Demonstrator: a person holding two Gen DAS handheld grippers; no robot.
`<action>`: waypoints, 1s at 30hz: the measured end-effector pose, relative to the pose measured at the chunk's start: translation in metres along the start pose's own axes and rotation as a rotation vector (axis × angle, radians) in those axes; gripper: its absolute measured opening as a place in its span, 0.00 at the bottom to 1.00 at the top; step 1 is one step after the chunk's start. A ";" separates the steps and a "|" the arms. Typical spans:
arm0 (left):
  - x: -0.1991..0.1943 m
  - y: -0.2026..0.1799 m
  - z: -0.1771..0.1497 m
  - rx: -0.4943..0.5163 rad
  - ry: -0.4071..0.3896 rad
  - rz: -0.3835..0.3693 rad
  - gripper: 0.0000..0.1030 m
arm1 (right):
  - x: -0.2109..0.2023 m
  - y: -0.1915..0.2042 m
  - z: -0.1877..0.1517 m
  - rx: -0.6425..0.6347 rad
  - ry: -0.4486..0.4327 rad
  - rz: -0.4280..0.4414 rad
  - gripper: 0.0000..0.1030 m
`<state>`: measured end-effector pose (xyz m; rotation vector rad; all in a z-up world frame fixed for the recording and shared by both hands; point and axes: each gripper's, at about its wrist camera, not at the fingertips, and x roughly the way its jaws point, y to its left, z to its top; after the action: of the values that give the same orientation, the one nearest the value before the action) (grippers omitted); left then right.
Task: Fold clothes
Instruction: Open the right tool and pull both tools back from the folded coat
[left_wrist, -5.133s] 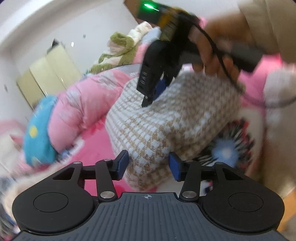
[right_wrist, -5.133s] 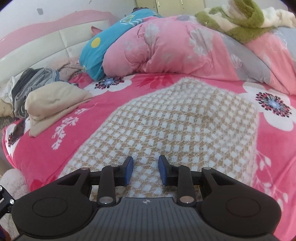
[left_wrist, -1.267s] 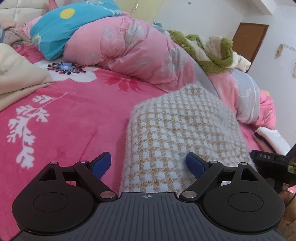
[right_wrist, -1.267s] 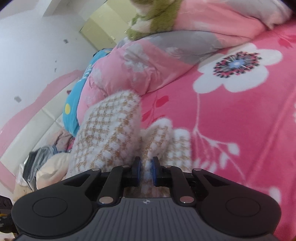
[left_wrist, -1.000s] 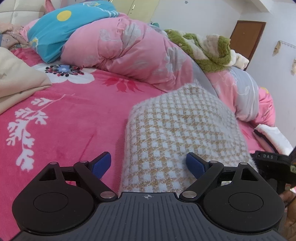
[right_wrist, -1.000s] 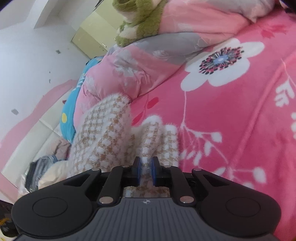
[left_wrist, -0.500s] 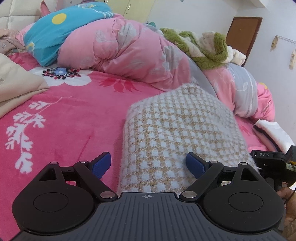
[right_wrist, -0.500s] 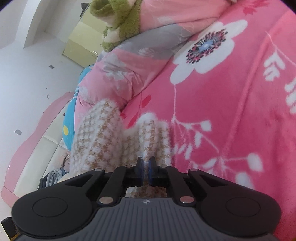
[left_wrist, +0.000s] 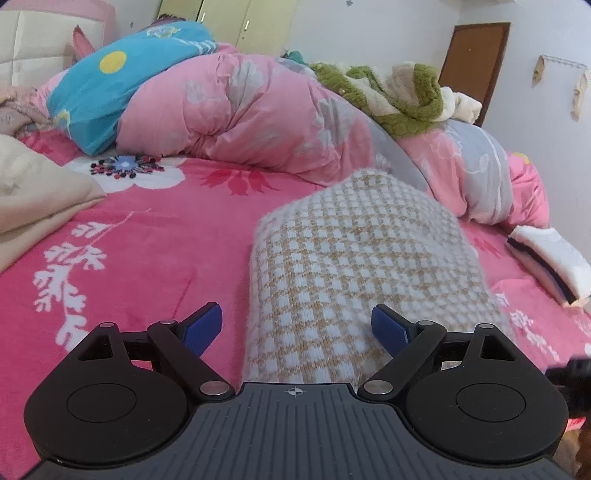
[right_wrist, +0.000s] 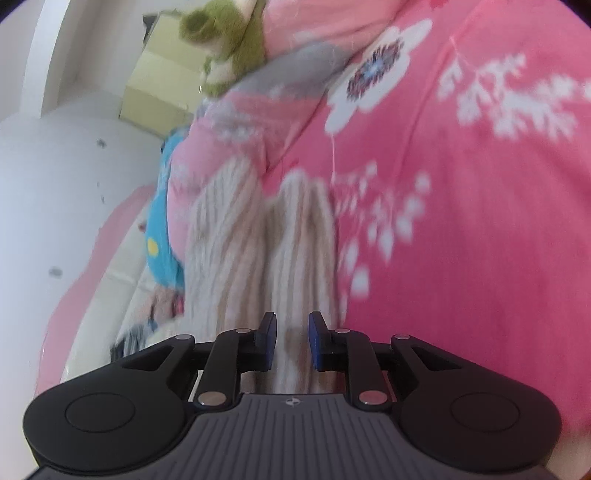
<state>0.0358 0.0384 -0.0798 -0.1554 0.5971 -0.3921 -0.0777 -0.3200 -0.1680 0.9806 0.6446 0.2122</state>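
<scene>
Houndstooth knitwear (left_wrist: 365, 266) in beige and white lies folded into a thick block on the pink floral bedspread (left_wrist: 147, 229), its near end running right up under the camera in the left wrist view. The left hand-held gripper (left_wrist: 296, 326) is spread wide over that near end — its blue pads (left_wrist: 205, 326) stand far apart, one over the bedspread just beside the garment's left edge, the other over the checked fabric toward its right side, neither pressing on anything that can be seen.

The right wrist view is smeared with motion blur. There the same knitwear (right_wrist: 236, 251) shows as pale streaked folds reaching from the fingers up toward the bedding. The right hand-held gripper (right_wrist: 291, 339) has its pads parted by a moderate gap with a strip of the garment lying in that gap; the pads do not appear to pinch it, so the gripper reads as released.

Behind the garment a puffy pink quilt (left_wrist: 236, 114) is heaped across the bed, with a blue pillow (left_wrist: 122, 85) at its left end and a green-and-cream fleece blanket (left_wrist: 399, 96) draped on top. A folded cream garment (left_wrist: 33, 199) sits on the bedspread at the far left, well apart from the knitwear. A small folded white-and-dark piece (left_wrist: 550, 258) lies near the bed's right edge. A brown door (left_wrist: 472, 62) stands in the far wall.
</scene>
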 end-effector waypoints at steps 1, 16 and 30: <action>-0.003 0.000 -0.001 0.004 -0.002 0.001 0.86 | 0.003 0.002 -0.008 -0.024 0.016 -0.022 0.20; -0.072 0.028 -0.022 0.094 -0.049 -0.079 0.86 | -0.048 0.045 -0.060 -0.113 -0.057 -0.050 0.37; -0.066 -0.006 -0.077 0.483 -0.020 -0.037 0.82 | -0.022 0.122 -0.103 -0.527 -0.086 -0.128 0.32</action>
<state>-0.0604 0.0577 -0.1073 0.2916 0.4652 -0.5590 -0.1422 -0.1898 -0.0989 0.4378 0.5324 0.2109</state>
